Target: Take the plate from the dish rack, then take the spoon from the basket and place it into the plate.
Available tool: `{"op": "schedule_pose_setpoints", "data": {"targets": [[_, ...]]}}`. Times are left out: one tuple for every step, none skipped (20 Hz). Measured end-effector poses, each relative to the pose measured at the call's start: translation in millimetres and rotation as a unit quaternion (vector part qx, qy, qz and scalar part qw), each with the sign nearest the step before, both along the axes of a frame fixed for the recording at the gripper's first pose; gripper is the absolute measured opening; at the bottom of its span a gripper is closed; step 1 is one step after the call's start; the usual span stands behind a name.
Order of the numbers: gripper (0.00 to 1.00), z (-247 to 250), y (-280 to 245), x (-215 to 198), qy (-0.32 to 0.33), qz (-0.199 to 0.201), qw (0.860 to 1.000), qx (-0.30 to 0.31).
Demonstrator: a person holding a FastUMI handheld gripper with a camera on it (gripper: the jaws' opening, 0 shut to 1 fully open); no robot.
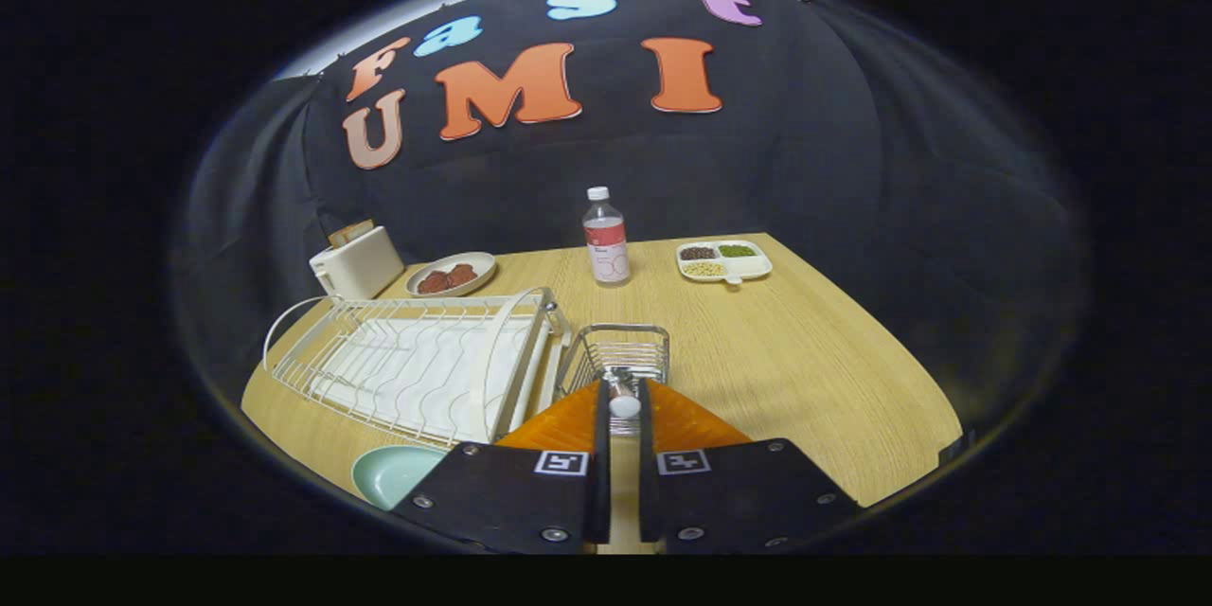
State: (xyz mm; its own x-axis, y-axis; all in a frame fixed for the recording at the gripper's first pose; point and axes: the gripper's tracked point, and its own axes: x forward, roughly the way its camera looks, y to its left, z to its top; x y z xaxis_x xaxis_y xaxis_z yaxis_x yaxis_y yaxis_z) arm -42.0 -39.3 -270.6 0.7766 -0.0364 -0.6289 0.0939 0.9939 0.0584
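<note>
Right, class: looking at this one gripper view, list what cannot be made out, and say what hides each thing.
1. Spoon: its white handle end shows between the tool fingers; its bowl is hidden in the wire basket.
2. Plate: the tool body covers part of it.
3. Toaster: whatever sits in its slot is too small to identify.
4. Divided tray: its fillings are too small to name.

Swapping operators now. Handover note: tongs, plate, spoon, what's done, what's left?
Tongs: nearly closed on the spoon's white handle, right at the wire basket; the grip looks made.
Plate: pale green, already out of the dish rack, lying on the table in front of the rack, beside the tongs.
Done: plate taken out, spoon grasped.
Left: lift the spoon clear of the basket, carry it over and lay it in the plate.
</note>
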Motion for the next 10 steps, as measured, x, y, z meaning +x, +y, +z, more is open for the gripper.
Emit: {"op": "schedule_pose_setpoints", "data": {"targets": [[0.11,2.3,0.3,0.9,0.001,0.002,1.0,0.003],[0.11,4.3,2.0,0.9,0.001,0.004,1.0,0.006],[0.1,8.0,0.4,0.8,0.0,0.005,1.0,0.008],[0.1,12.6,0.3,1.0,-0.003,0.005,1.0,0.01],[0.1,16.0,0.1,0.0,-0.002,0.005,1.0,0.013],[0.1,20.4,0.4,-1.9,-0.004,0.006,1.0,0.016],[0.1,24.5,-0.2,-2.0,-0.006,0.007,1.0,0.015],[0.1,26.4,-1.2,-3.4,-0.005,0.008,1.0,0.014],[0.1,31.1,-2.5,-5.2,-0.006,0.007,1.0,0.014],[0.1,35.2,-2.6,-6.7,-0.006,0.006,1.0,0.016]]}}
